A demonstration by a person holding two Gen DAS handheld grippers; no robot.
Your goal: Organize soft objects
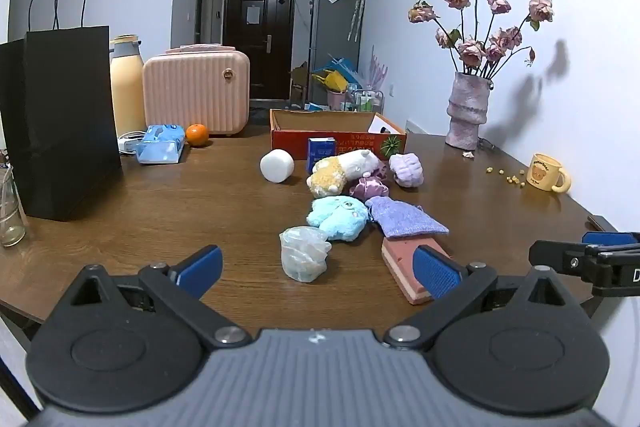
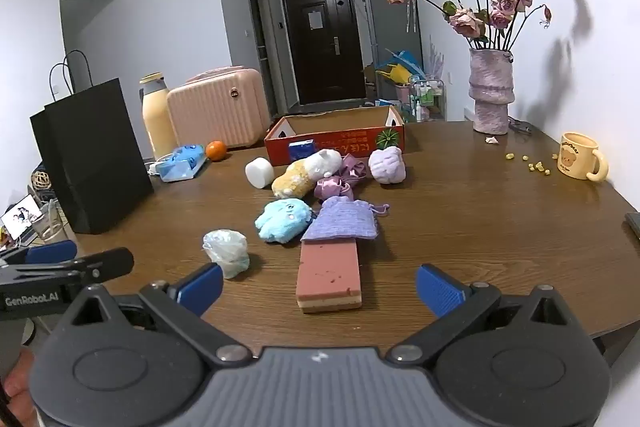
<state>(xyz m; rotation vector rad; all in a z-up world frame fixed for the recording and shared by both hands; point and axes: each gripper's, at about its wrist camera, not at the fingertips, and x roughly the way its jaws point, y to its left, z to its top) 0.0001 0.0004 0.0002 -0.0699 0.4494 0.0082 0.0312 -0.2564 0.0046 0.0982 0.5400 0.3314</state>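
On dark wooden table point(image 1: 160, 211), red box point(image 1: 340, 137).

Your left hand-held gripper's pad point(image 1: 434, 271) covers part of the pink sponge point(image 1: 404, 267); the purple pouch point(image 1: 404, 221) overlaps its far end. The mug's point(image 1: 548, 173) print is too small to read.

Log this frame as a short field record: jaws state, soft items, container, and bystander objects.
left gripper: jaws open, empty, hovering over the near table edge
right gripper: jaws open, empty, lined up with the pink sponge
soft items: blue plush, purple pouch, yellow-white plush, lilac knit bundle, crumpled plastic bag
container: red cardboard box, open; nothing soft visible inside
bystanders: yellow mug, vase of dried roses, black paper bag, orange
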